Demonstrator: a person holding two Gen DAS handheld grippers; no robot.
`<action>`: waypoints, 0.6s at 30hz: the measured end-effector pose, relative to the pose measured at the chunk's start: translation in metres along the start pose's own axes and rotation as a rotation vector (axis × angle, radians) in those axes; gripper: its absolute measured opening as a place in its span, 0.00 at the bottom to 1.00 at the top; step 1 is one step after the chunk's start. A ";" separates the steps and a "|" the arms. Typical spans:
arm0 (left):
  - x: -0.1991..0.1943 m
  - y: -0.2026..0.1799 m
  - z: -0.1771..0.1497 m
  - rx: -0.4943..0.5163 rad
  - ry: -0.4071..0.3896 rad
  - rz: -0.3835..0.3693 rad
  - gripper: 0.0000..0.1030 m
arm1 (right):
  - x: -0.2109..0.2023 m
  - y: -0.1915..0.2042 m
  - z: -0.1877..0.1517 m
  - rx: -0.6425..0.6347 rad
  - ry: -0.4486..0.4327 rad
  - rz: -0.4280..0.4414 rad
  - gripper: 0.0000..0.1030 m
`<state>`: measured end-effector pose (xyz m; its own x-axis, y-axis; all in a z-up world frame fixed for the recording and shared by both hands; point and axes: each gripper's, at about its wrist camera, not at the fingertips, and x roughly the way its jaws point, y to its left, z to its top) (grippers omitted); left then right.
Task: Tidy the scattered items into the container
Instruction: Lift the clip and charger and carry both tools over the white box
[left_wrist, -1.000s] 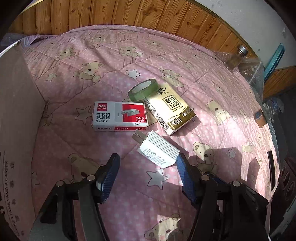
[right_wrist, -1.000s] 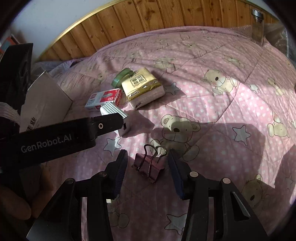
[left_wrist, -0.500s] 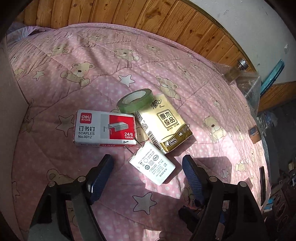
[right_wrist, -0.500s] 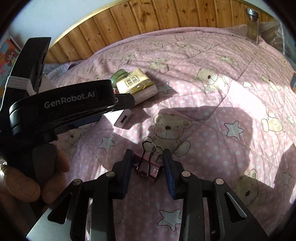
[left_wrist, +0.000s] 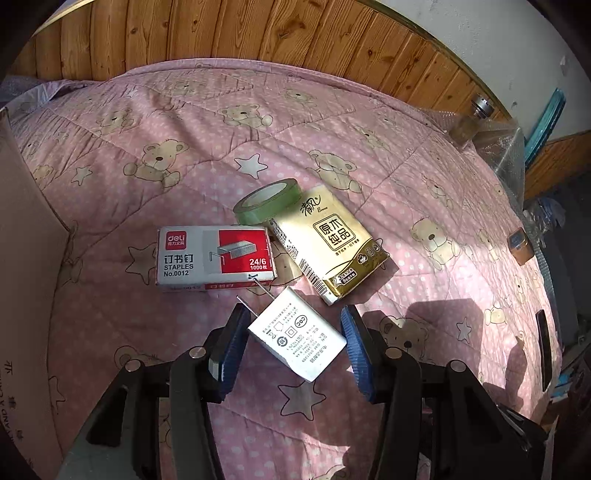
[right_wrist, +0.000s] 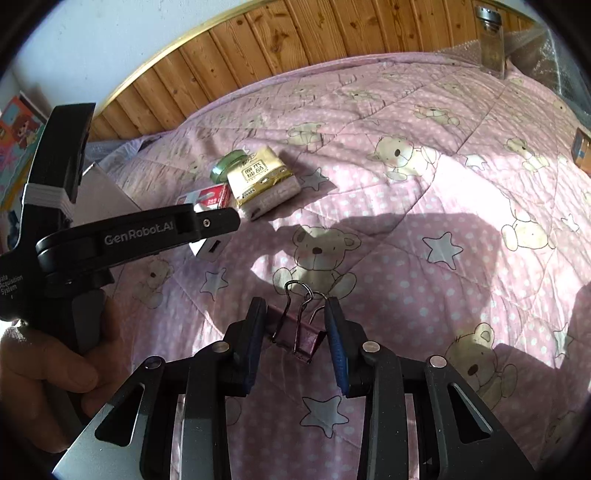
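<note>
My left hand-held gripper (left_wrist: 291, 349) has moved in, open, straddling the white plastic charger plug (left_wrist: 296, 339) on the bed; my right hand-held gripper (right_wrist: 295, 341) has nearly closed around the maroon metal binder clip (right_wrist: 297, 338), not yet pinching.

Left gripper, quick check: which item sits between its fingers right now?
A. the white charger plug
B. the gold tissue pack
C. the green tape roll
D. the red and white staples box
A. In the left wrist view the white charger plug lies between the fingers of the left gripper, with gaps on both sides; the staples box, green tape roll and tissue pack all lie farther out on the quilt.
</note>
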<state>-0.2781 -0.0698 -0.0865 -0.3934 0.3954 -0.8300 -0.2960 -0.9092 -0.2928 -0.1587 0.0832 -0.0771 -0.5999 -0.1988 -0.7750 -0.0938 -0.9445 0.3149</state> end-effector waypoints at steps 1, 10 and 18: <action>-0.005 0.001 -0.002 -0.007 -0.006 -0.003 0.50 | -0.003 -0.001 0.001 0.002 -0.007 0.002 0.33; -0.049 0.009 -0.023 -0.052 -0.027 0.003 0.50 | -0.029 0.006 -0.001 0.005 -0.042 0.037 0.33; -0.090 0.014 -0.047 -0.087 -0.064 -0.021 0.50 | -0.059 0.025 -0.019 -0.025 -0.055 0.047 0.33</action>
<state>-0.2060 -0.1245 -0.0383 -0.4438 0.4190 -0.7921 -0.2286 -0.9076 -0.3520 -0.1108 0.0661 -0.0337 -0.6462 -0.2290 -0.7280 -0.0449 -0.9408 0.3358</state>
